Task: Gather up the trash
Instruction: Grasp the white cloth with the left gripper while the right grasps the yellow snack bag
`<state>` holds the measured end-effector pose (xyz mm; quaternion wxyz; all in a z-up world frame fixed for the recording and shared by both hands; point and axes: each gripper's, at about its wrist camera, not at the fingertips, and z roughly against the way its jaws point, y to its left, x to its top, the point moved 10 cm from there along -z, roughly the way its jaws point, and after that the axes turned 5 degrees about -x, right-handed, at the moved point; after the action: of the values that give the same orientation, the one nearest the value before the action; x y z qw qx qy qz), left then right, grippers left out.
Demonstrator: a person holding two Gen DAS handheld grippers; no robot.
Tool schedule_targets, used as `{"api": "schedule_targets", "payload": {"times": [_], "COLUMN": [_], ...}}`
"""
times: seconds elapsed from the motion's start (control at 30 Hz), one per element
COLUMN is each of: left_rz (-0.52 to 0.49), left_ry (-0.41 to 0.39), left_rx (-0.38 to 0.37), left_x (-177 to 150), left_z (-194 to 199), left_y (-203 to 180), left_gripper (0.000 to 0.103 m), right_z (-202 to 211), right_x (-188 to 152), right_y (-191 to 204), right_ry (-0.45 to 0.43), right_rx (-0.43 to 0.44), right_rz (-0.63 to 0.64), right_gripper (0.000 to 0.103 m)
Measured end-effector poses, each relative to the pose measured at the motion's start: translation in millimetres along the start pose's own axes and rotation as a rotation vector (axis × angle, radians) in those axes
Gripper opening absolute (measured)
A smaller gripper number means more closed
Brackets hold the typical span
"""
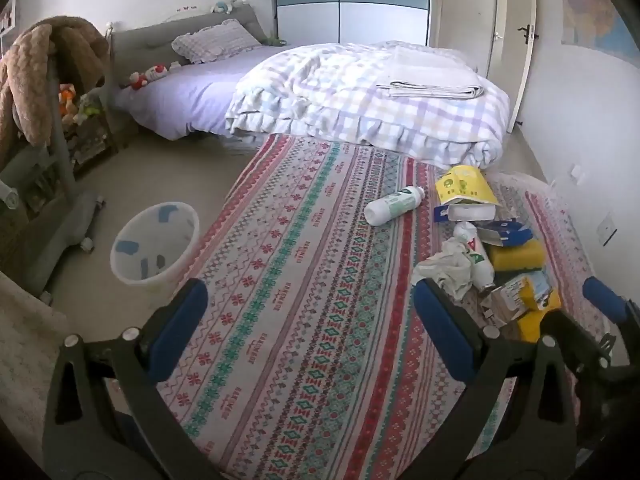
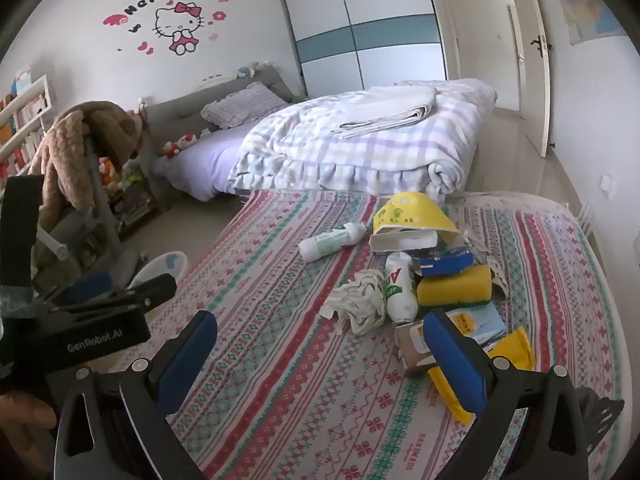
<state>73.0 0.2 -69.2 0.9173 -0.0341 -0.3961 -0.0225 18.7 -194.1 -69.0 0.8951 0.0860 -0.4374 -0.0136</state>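
Both tools hung empty over the striped cloth (image 1: 304,280): the left hand-held gripper (image 1: 308,320) had its blue pads spread wide with nothing between them, and the right hand-held gripper (image 2: 320,356) was likewise wide apart and held nothing. Off to the left of the left hand-held gripper, down on the floor beside the cloth-covered surface, stood the pale waste bin (image 1: 156,248); through its translucent wall a few blue scraps seemed to show, so some collecting had perhaps been done, though I could not be sure. Ahead and to the right of both hand-held grippers lay the trash, well apart from the bin: a white-and-green bottle (image 2: 332,240) on its side, a crumpled paper wad (image 2: 356,300) touching a second bottle (image 2: 400,288), a yellow carton (image 2: 412,216), a blue box (image 2: 444,264), a yellow sponge (image 2: 454,286) and flattened packets (image 2: 480,320) nearest the right tool's right pad. Judging by that heap, most of the job was left.
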Motion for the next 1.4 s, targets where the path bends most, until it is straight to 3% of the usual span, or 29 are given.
{"api": "schedule_targets", "payload": {"times": [0.87, 1.17, 1.3, 1.4], "left_rz": [0.009, -0.140, -0.201, -0.174], "left_ry": [0.033, 0.096, 0.101, 0.194], "left_rx": [-0.035, 0.002, -0.058, -0.162], "left_x": [-5, 8, 25, 28], "left_z": [1, 7, 1, -15], "left_y": [-10, -49, -80, -98], "left_gripper": [0.102, 0.102, 0.102, 0.102], "right_z": [4, 24, 29, 26], "right_x": [1, 20, 32, 41], "right_y": [-7, -47, -74, -98], "right_ry": [0.005, -0.019, -0.018, 0.006], "right_rx": [-0.029, -0.068, -0.103, -0.091], "right_rz": [-0.012, -0.057, -0.083, -0.152], "right_gripper": [0.103, 0.103, 0.103, 0.103]}}
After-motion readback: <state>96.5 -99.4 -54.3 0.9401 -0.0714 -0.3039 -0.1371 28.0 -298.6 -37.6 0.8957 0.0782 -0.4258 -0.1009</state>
